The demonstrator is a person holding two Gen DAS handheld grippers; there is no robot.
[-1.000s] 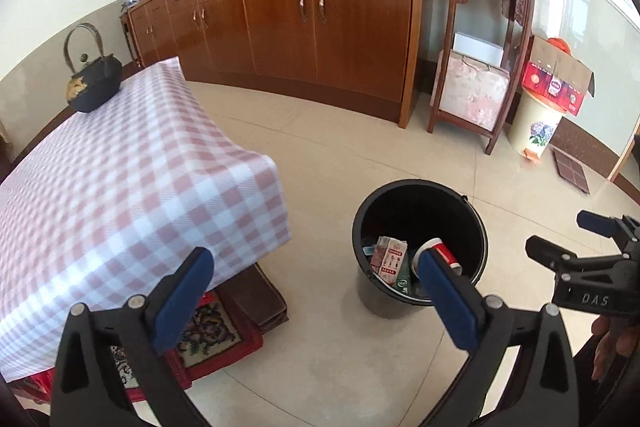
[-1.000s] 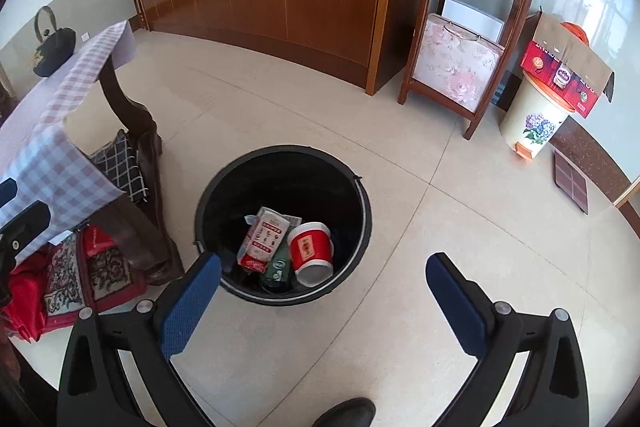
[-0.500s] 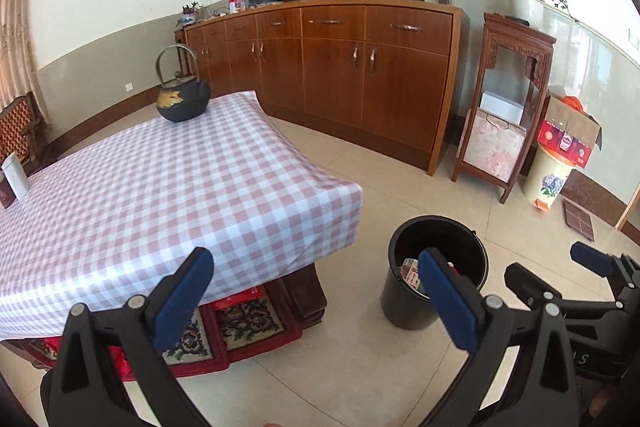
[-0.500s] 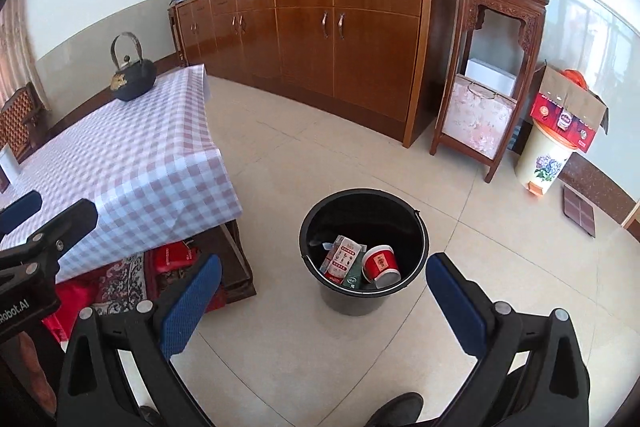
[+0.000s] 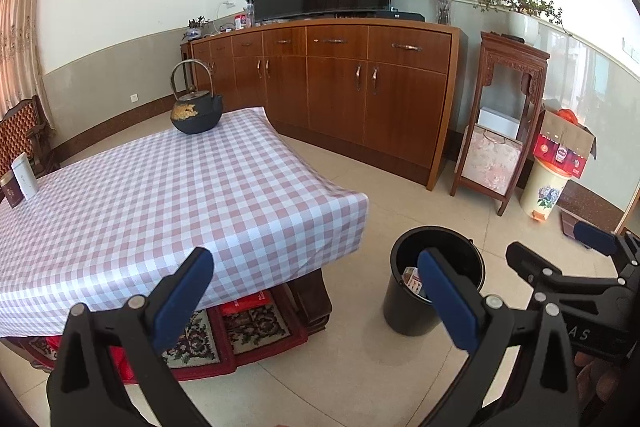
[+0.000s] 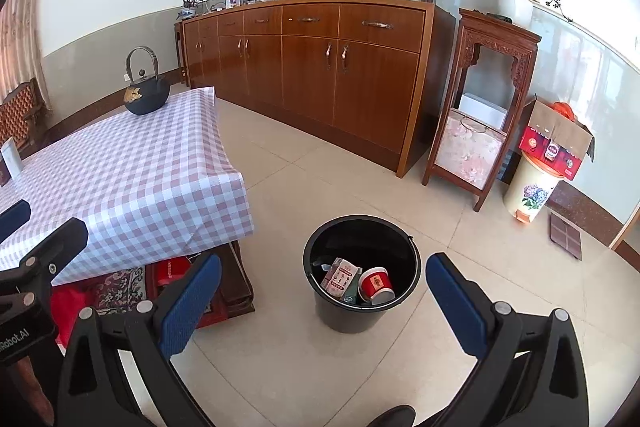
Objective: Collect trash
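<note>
A black bucket (image 6: pixel 362 311) stands on the tiled floor to the right of the table; it also shows in the left wrist view (image 5: pixel 408 311). Inside it lie a red and white paper cup (image 6: pixel 376 285) and a pink printed packet (image 6: pixel 340 277). My left gripper (image 5: pixel 316 287) is open and empty, held high over the table's near corner. My right gripper (image 6: pixel 324 291) is open and empty, above and in front of the bucket. Each gripper shows at the edge of the other's view.
A low table (image 5: pixel 160 203) with a pink checked cloth carries a black iron teapot (image 5: pixel 196 111) and two small boxes (image 5: pixel 18 179) at its left edge. Cushions (image 5: pixel 248 323) lie under it. A long wooden sideboard (image 5: pixel 340 87), a carved stand (image 5: pixel 504 123) and a flowered bin (image 5: pixel 544 191) line the far wall.
Both grippers have risen and drawn back from the bucket, so it looks smaller and lower. More of the table top, the TV and the wall have come into view. Both stay open.
</note>
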